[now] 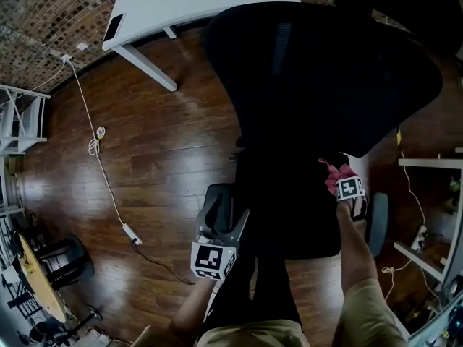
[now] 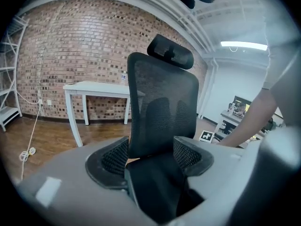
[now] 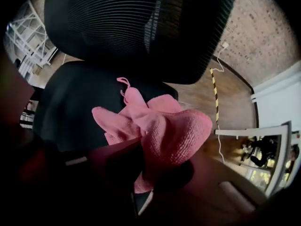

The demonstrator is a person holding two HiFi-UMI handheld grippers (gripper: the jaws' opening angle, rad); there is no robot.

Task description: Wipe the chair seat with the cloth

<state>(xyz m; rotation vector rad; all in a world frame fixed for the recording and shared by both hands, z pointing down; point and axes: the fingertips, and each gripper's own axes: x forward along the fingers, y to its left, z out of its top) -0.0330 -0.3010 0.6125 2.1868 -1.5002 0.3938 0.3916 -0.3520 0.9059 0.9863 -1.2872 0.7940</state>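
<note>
The black office chair's seat (image 1: 289, 208) lies below me, its mesh backrest (image 1: 318, 71) beyond it. My right gripper (image 1: 343, 179) hovers at the seat's right rear and is shut on a bunched pink cloth (image 1: 334, 173). In the right gripper view the cloth (image 3: 164, 126) bulges out of the gripper (image 3: 146, 166), just above the seat (image 3: 75, 102) and under the backrest (image 3: 141, 27). My left gripper (image 1: 219, 212) is at the seat's left edge. A black armrest (image 2: 155, 187) fills the space between its pads (image 2: 110, 157), which rest against it, facing the backrest (image 2: 162, 107).
A white table (image 1: 166, 6) stands behind the chair by the brick wall. On the wooden floor to the left, a white cable (image 1: 101, 165) runs to a power strip (image 1: 131, 233). White shelving (image 1: 427, 215) stands at the right, and more white shelving (image 1: 18, 121) at the left.
</note>
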